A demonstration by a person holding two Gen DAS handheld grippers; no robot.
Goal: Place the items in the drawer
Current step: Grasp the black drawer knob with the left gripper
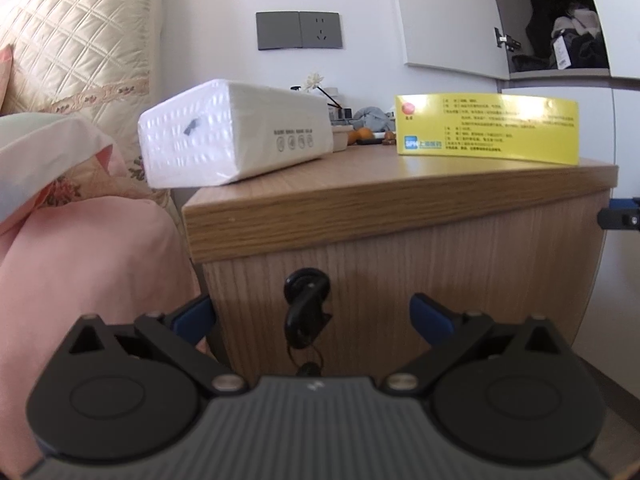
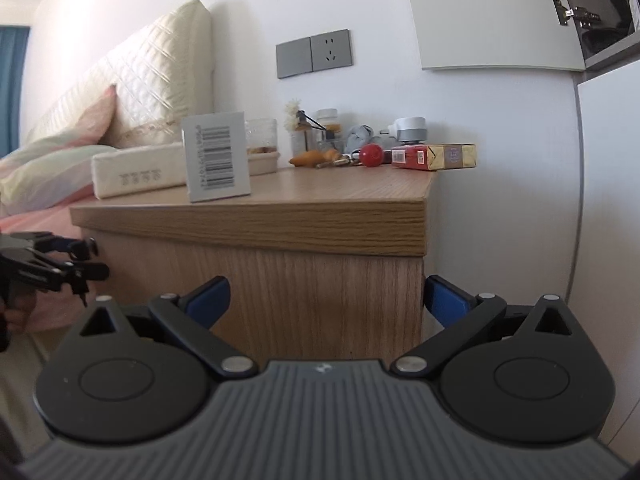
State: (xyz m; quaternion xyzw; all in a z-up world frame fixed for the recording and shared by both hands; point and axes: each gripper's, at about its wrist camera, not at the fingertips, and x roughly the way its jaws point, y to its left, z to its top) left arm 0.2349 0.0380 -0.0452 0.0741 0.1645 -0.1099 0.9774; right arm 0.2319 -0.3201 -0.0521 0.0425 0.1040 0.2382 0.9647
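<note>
A wooden nightstand (image 1: 400, 204) stands beside the bed. Its drawer front (image 1: 440, 272) is closed and has a black key (image 1: 306, 312) hanging in the lock. My left gripper (image 1: 312, 316) is open, its blue fingertips on either side of the key, close to the drawer front. On top lie a white tissue pack (image 1: 236, 136) and an upright yellow medicine box (image 1: 486, 128). My right gripper (image 2: 326, 300) is open and empty in front of the nightstand's right corner (image 2: 420, 224). The left gripper shows at the left edge of the right wrist view (image 2: 60, 260).
The bed with pink sheets (image 1: 80, 264) and pillows is to the left. At the back of the top stand a glass jar (image 2: 262, 140), a red ball (image 2: 371, 155), a red and gold carton (image 2: 434, 157) and small clutter. A white wardrobe (image 2: 608, 200) is to the right.
</note>
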